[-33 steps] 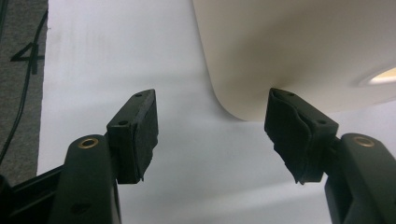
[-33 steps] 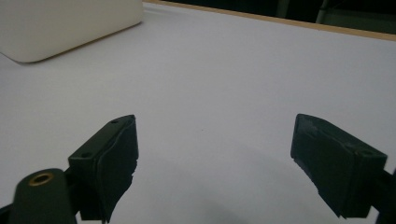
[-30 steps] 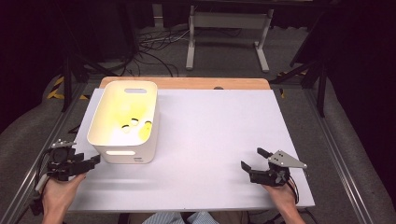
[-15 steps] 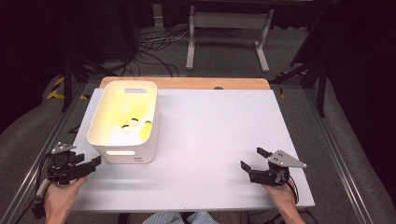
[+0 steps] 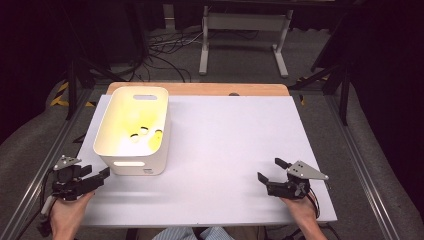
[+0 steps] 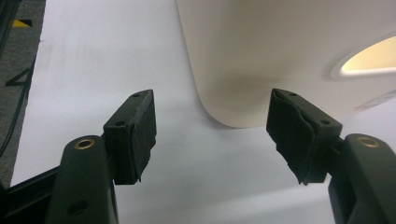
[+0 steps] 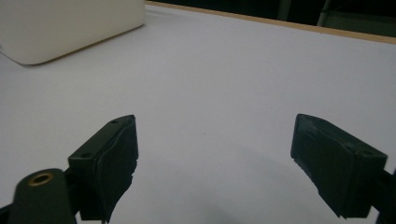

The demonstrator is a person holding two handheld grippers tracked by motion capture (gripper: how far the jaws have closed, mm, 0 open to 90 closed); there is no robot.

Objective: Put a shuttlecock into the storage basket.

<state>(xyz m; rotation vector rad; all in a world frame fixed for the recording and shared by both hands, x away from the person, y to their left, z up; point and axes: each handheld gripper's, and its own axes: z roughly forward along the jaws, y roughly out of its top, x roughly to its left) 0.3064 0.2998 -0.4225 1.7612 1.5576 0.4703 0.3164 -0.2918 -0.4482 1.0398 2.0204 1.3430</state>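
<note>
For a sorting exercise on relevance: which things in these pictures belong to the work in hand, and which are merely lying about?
Part of the work:
- white plastic bin with handle slots, nearest the left gripper, jaws open
- small yellow pieces inside the bin
- right gripper, jaws open, over the bare white tabletop

Lying about:
- white metal stand on the floor behind
- black cables on the floor

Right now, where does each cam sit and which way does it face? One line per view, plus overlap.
High view: fixed above the person's side, looking forward and down on the table; both forearms, left gripper and right gripper show.
Left gripper view: rides the left gripper, facing the white bin near corner; open jaws show.
Right gripper view: rides the right gripper, facing across bare table toward the bin; open jaws show.
Shared: all three see the bin and the table.
</note>
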